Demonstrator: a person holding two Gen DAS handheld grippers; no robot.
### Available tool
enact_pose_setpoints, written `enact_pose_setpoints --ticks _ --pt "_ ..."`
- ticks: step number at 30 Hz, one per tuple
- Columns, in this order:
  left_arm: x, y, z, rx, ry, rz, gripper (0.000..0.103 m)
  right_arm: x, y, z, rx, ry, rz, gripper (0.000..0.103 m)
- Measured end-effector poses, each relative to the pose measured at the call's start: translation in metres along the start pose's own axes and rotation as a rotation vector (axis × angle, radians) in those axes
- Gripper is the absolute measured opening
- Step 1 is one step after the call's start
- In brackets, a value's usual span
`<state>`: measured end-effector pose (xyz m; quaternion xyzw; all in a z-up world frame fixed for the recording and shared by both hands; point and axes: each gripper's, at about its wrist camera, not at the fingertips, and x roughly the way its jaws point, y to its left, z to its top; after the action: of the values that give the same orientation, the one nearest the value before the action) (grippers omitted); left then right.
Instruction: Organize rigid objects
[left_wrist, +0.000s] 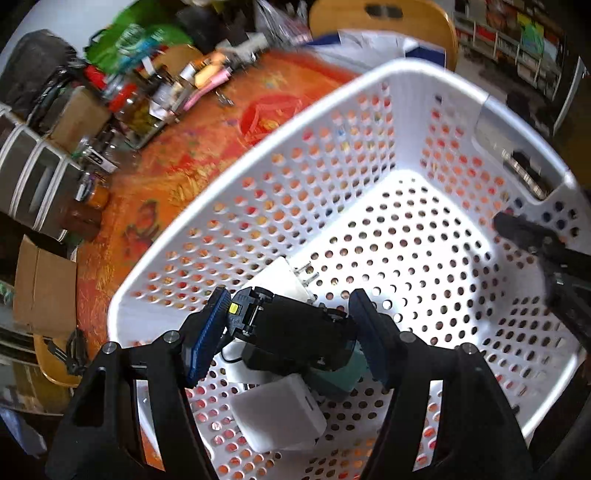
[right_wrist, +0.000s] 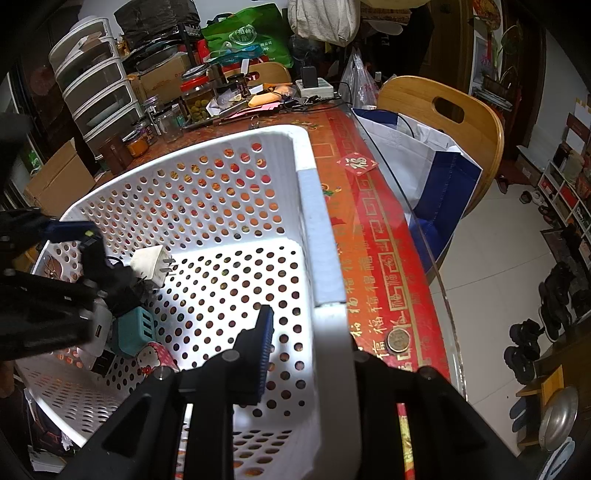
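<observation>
A white perforated basket (left_wrist: 258, 147) stands on a red patterned table. My left gripper (left_wrist: 286, 334) hangs low over the basket floor, its blue pads shut on a black adapter (left_wrist: 295, 325) with a yellow label. Under it lie a white pronged plug (left_wrist: 291, 280), a white charger block (left_wrist: 277, 417) and a teal charger (left_wrist: 332, 380). In the right wrist view, my right gripper (right_wrist: 312, 332) is shut on the basket's near side wall (right_wrist: 328, 332), one finger (right_wrist: 264, 350) inside, the other hidden outside. The teal charger (right_wrist: 135, 334) and a pink cartoon item (right_wrist: 155, 356) also show.
Jars, boxes and a green bag (right_wrist: 247, 33) crowd the table's far side, with plastic drawers (right_wrist: 96, 92) at the left. A coin (right_wrist: 399, 339) lies near the glass tabletop edge. A wooden chair (right_wrist: 443, 107) carries a white and blue bag (right_wrist: 417, 173).
</observation>
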<state>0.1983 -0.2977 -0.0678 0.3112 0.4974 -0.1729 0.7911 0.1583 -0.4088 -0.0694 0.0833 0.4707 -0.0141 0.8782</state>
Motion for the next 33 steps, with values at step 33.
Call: enact_pose_setpoints --ticks 33 --pt "-0.012 0.006 -0.010 0.007 -0.063 0.059 0.101 0.001 0.000 -0.002 -0.007 0.002 0.013 0.026"
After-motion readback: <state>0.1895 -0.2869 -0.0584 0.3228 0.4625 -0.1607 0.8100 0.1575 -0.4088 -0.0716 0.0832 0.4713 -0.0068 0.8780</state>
